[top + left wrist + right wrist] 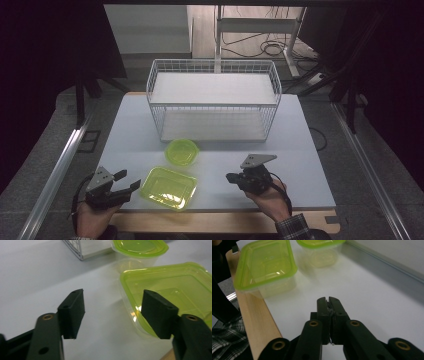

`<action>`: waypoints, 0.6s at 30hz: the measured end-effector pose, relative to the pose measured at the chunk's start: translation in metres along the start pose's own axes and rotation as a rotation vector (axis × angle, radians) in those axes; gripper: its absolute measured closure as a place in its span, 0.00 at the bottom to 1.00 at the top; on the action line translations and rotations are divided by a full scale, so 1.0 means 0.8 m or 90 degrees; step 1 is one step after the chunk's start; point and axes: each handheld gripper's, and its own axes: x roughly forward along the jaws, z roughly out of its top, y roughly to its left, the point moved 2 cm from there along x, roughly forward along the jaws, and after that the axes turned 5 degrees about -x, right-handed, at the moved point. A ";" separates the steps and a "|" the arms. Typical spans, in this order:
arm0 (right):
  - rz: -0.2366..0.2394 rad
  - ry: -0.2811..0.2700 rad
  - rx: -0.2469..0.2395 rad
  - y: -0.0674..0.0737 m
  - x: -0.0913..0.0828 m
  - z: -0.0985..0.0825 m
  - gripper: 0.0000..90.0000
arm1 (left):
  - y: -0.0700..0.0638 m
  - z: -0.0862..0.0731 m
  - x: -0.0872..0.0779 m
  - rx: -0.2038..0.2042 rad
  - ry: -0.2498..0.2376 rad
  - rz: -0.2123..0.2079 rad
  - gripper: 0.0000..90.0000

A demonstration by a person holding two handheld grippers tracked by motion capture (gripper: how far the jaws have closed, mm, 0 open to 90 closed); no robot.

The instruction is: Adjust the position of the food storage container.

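The rectangular container (168, 187) — clear plastic with a lime-green lid — lies near the front edge of the white surface (300, 150), between the two grippers in the high view. The left gripper (128, 181) sits just beside its left end, held in the person's left hand (92, 217) at the front left corner of the surface. Its fingers (72, 311) stand partly open with nothing between them. In the left gripper view the near corner of the container lies just behind and beside the right-hand finger, while the other finger is over bare surface, well clear of the plastic. Whether that right-hand finger touches the lid rim cannot be told.

The right gripper (231, 177) is on the other side, apart from the container, pointing left toward it, held in the person's right hand (270, 200). Its fingers (323, 312) are pressed fully together and grip nothing. In the right gripper view the container lies ahead and to the left, with open white surface between it and the fingertips.

A smaller round container (182, 151) with the same green lid stands just behind the rectangular one — close, though a narrow gap shows between them. Beyond it stands a white wire basket (214, 67) at the back of the surface.
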 end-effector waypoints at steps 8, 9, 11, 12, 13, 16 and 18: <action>0.029 0.002 -0.031 0.004 0.042 0.033 0.99 | 0.005 -0.002 0.000 -0.008 0.001 0.011 0.40; 0.030 -0.001 -0.034 0.004 0.046 0.038 0.99 | 0.004 -0.002 0.000 -0.008 0.001 0.011 0.40; 0.029 -0.004 -0.038 0.004 0.053 0.047 0.99 | 0.004 -0.002 0.001 -0.007 0.001 0.011 0.40; 0.029 -0.006 -0.038 0.003 0.056 0.051 0.99 | 0.004 -0.002 0.001 -0.007 0.001 0.011 0.40; 0.029 -0.006 -0.040 0.002 0.058 0.053 0.99 | 0.004 -0.002 0.001 -0.007 0.001 0.011 0.40; 0.032 -0.015 -0.033 -0.002 0.067 0.063 0.99 | 0.005 -0.002 0.001 -0.011 0.003 0.009 0.41; 0.034 -0.018 -0.030 -0.003 0.072 0.068 0.99 | 0.006 -0.002 0.001 -0.011 0.004 0.009 0.43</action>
